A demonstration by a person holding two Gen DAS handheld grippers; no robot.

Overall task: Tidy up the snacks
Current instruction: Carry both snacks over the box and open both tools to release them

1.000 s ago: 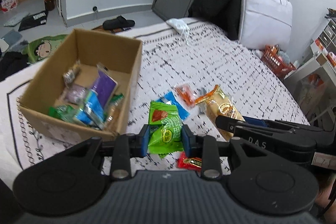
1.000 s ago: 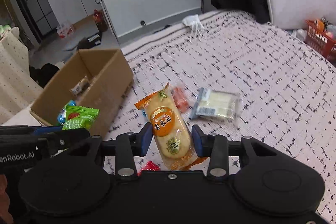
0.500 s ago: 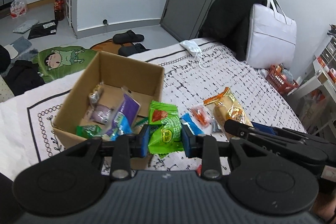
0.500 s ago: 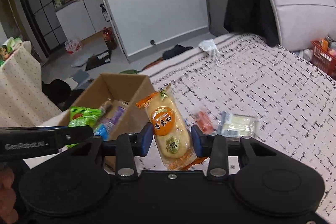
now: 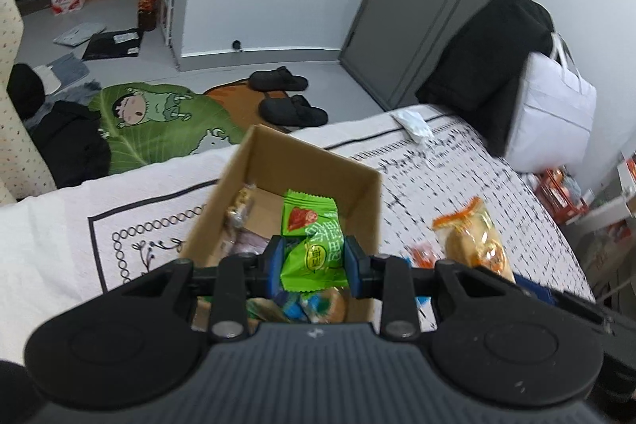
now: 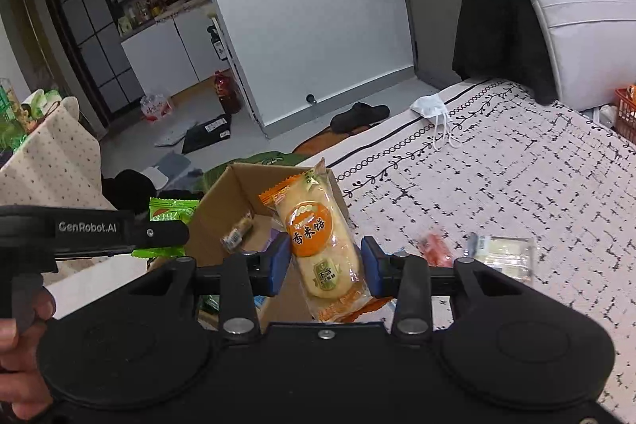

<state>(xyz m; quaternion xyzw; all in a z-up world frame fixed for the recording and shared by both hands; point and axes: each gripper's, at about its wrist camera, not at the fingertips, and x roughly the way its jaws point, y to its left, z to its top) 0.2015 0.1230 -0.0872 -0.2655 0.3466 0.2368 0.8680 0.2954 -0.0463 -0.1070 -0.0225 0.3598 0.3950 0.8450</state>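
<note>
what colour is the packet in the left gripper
Bright green packet with a red patch near its top, seen best in the left wrist view.

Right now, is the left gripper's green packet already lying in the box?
No, the green packet is clamped between the left gripper fingers, held above the open cardboard box.

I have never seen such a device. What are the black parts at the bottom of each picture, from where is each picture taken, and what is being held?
There is no robot: a person holds a two-finger clamp in each hand, and each clamp carries a camera that looks along its fingers. The black parts are the clamps themselves.

In the left view, the left gripper is shut on a green snack packet above an open cardboard box that already holds snacks. In the right view, the right gripper is shut on an orange rice cracker pack. The box stands on a bed with a patterned bedspread, where a pale snack pack and a small red packet lie.
</note>
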